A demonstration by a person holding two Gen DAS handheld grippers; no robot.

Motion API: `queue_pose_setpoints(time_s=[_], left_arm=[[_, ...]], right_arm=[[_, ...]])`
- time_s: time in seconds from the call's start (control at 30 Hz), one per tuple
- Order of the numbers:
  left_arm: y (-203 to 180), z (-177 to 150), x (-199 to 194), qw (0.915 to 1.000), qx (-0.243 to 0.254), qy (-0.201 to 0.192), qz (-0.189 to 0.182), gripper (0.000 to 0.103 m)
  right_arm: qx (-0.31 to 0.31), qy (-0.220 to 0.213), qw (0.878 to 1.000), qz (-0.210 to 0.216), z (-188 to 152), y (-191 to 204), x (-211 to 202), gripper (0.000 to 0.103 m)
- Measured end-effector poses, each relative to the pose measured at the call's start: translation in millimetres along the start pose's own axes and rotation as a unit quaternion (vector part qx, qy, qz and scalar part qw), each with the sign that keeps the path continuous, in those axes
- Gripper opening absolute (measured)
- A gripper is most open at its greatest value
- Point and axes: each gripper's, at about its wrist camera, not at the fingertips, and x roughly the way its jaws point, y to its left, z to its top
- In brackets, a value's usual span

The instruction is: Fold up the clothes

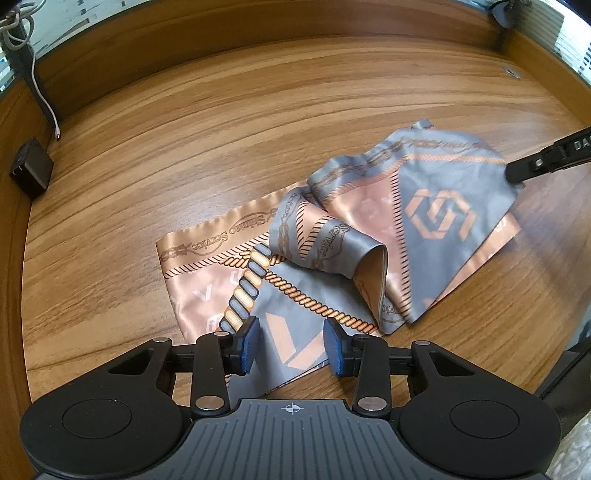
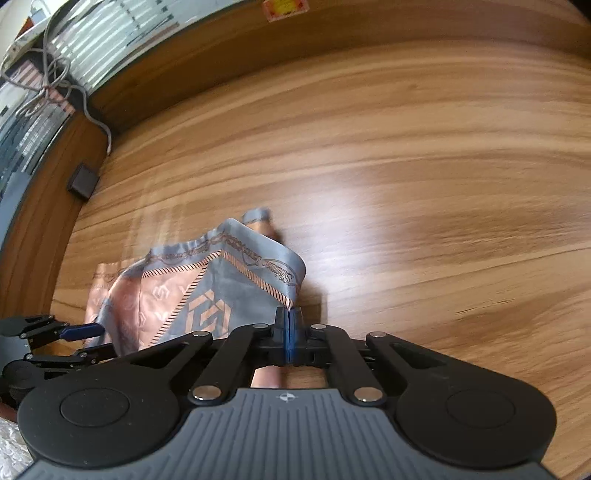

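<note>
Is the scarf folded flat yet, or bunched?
Bunched: the scarf lies rumpled in loose overlapping layers, one corner pinched in the right gripper.

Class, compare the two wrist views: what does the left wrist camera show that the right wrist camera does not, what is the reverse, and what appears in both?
Only the left wrist view shows the rolled fold in the scarf's middle and the open left claw over its near corner. Only the right wrist view shows the right claw shut on the scarf's corner, and an orange label on the far wall. Both show the scarf, wooden table, black box and white cable.
</note>
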Motion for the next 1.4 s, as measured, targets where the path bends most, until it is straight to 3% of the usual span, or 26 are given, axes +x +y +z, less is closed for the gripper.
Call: queue_pose_setpoints(time_s=[0.23,0.47,0.53,0.73,0.8,0.83,0.93,1.07,1.4], left_arm=[[0.8,-2.3,-2.5,0.9999,-0.009,-0.001,0.006,0.042],[-1.3,2.9,-2.8,0.9987,-0.042,0.009,0.026,0.042],[-2.8,5.6,-2.3,0.9980,-0.053,0.013,0.033,0.042],[-7.3,14.9,-1.0,0.9961,-0.071,0.018,0.048,0.041],[-10.7,18.8,-3.3,0.9965,-0.068,0.011,0.048,0.042],[-12.0,20.7,-3.7,0.9967,-0.065,0.010,0.048,0.042],[-15.9,26.2,-4.3,0.9973,-0.053,0.006,0.050,0.042],[-16.2,28.9,-9.0,0.9974,-0.050,0.000,0.051,0.042],[-15.0,25.9,-15.3,0.9978,-0.049,-0.004,0.044,0.042]], right_arm=[[-0.004,-0.021,0.997,-0.079,3.4,-31.3,-19.7,0.000],[-0.015,-0.067,0.979,-0.192,10.0,-78.5,-60.8,0.000],[-0.028,-0.072,0.975,-0.208,12.7,-87.6,-70.2,0.000],[-0.055,-0.045,0.982,-0.173,12.1,-90.9,-57.3,0.003],[-0.060,-0.031,0.987,-0.146,8.1,-82.4,-46.4,0.010],[-0.061,-0.024,0.988,-0.137,5.9,-74.4,-41.4,0.020],[-0.061,-0.018,0.992,-0.110,-4.2,-66.3,-37.9,0.023],[-0.038,-0.030,0.992,-0.117,-14.3,-70.1,-46.3,0.023],[0.070,-0.047,0.988,-0.133,-10.8,-124.1,-46.4,0.030]])
